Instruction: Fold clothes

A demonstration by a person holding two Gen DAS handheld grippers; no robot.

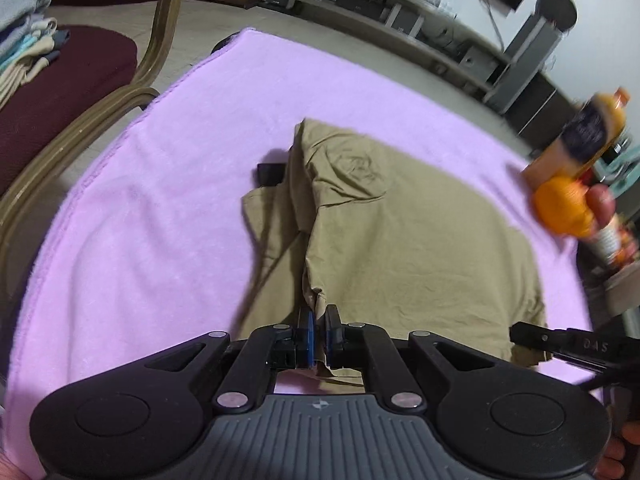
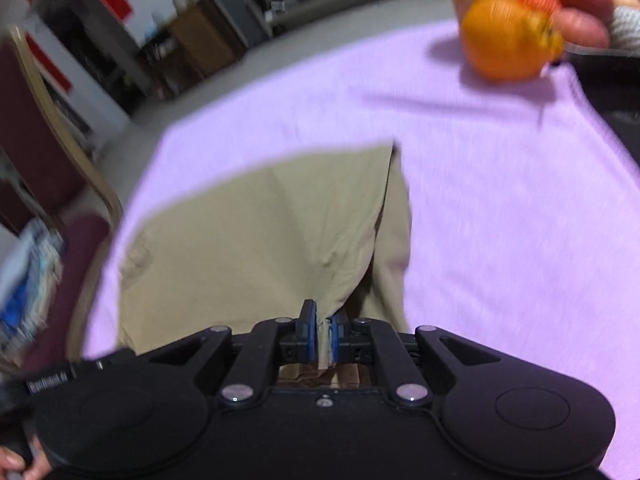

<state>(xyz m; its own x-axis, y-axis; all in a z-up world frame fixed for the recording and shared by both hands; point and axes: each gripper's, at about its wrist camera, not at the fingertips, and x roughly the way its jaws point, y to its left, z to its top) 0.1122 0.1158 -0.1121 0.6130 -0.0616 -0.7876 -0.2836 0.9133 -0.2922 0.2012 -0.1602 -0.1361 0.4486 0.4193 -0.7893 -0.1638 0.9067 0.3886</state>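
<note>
On the tabletop [image 1: 120, 200], spread with a purple cloth, the tan garment [image 1: 420, 240] lies part-folded, one side turned over but more folds left, I judge, its near hem pinched by both the left tongs [image 1: 319, 320] and right tongs [image 2: 322, 322].

A table under a fuzzy lilac-pink cloth [image 1: 168, 168] carries everything — a khaki cotton garment [image 1: 420, 232] spread at its middle. Beyond the garment's far right corner sits a round orange fruit [image 2: 504, 36] — an orange-capped bottle [image 1: 588, 136] just behind it.
</note>
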